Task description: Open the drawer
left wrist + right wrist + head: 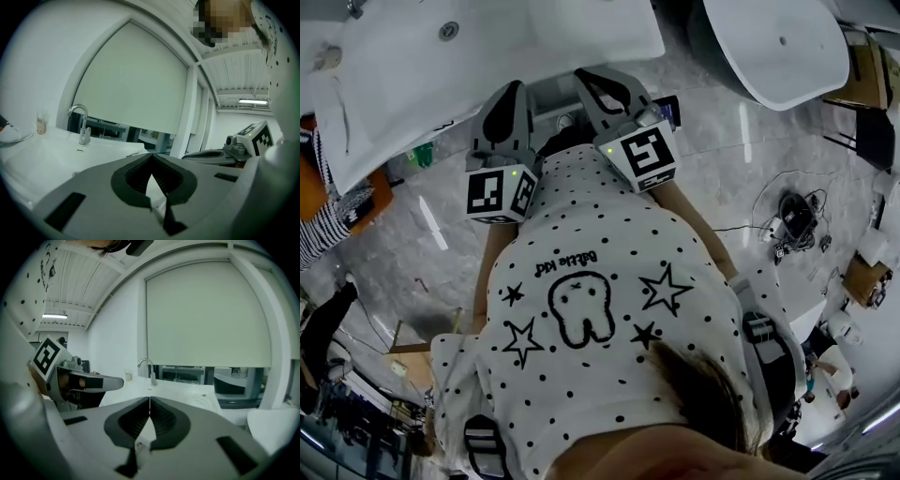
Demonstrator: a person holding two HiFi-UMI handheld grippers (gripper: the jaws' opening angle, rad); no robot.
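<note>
Pressed shut, empty: left gripper [151, 155] and right gripper [149, 399], held before sink [412, 84]. No drawer made out; judged below sink's front edge. Jaws should be spread and lowered there before any pull.

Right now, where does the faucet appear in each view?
Head view: uncertain, maybe the metal piece at the top left edge.
Left gripper view: faucet left of centre.
Right gripper view: faucet near centre.
Shared landmark: the white basin under it.
</note>
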